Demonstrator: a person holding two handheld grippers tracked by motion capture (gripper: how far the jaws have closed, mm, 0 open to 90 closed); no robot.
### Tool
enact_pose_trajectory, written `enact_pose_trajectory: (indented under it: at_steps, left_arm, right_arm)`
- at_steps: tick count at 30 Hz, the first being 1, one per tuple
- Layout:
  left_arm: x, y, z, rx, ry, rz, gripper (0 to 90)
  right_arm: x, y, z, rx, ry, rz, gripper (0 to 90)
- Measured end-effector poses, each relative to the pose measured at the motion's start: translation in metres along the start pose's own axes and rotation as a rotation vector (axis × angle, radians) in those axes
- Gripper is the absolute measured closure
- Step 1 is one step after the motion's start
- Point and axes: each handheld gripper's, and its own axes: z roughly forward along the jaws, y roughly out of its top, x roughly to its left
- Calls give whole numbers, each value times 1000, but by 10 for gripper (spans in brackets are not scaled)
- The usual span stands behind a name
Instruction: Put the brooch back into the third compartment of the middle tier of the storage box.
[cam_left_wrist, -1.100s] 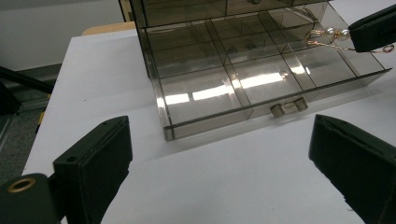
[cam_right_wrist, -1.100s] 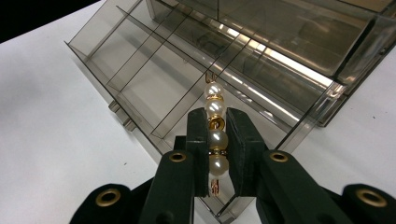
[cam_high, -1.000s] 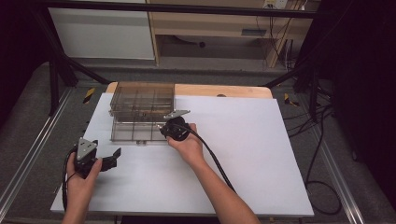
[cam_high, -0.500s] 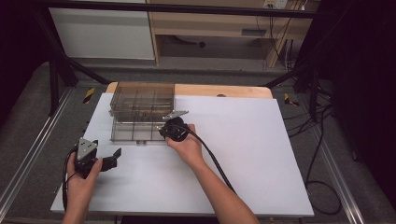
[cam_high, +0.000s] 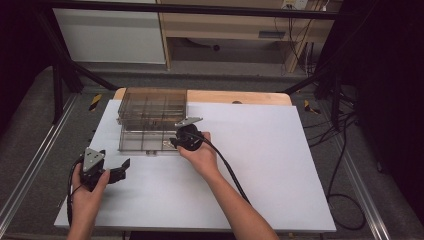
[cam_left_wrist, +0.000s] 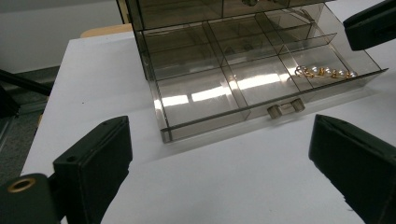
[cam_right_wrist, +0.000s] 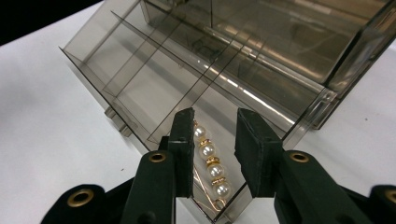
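While the right gripper (cam_high: 172, 143) hovers over the front right corner of the pulled-out drawer (cam_high: 145, 140) in the high view, the right hand (cam_high: 200, 155) lies flat on the white table (cam_high: 270, 165) behind it, forearm running back toward the lower edge and jaws pointing away from the person and leftward into the drawer. The left gripper (cam_high: 125, 169) sits well to the left on the table, held by the left hand (cam_high: 87, 187), jaws aimed rightward toward the drawer's front.

Seen from the left gripper view, its jaws stand wide apart with nothing between them; beyond them the drawer (cam_left_wrist: 243, 93) shows a pearl pin (cam_left_wrist: 324, 72) lying in its front right compartment, long axis running along the drawer front.

Looking along the right gripper (cam_right_wrist: 214, 140) in its own view, the pin (cam_right_wrist: 211, 163) lies between the two jaws on the drawer floor, its row of four pearls running along the jaws' line, gold loop end nearest the camera. The jaws have just been opening: the left jaw lies close alongside the pearls, a gap shows on the right, so the pin is released.
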Motion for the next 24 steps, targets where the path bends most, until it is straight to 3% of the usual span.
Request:
enact_pose_trajectory:
  at_steps: [15, 24]
  left_arm:
    - [-2, 0, 2, 14, -7, 9, 59]
    - [-4, 0, 1, 14, -12, 4, 56]
  right_arm:
    - [6, 1, -22, -26, 4, 3, 615]
    - [7, 0, -35, -36, 7, 25, 504]
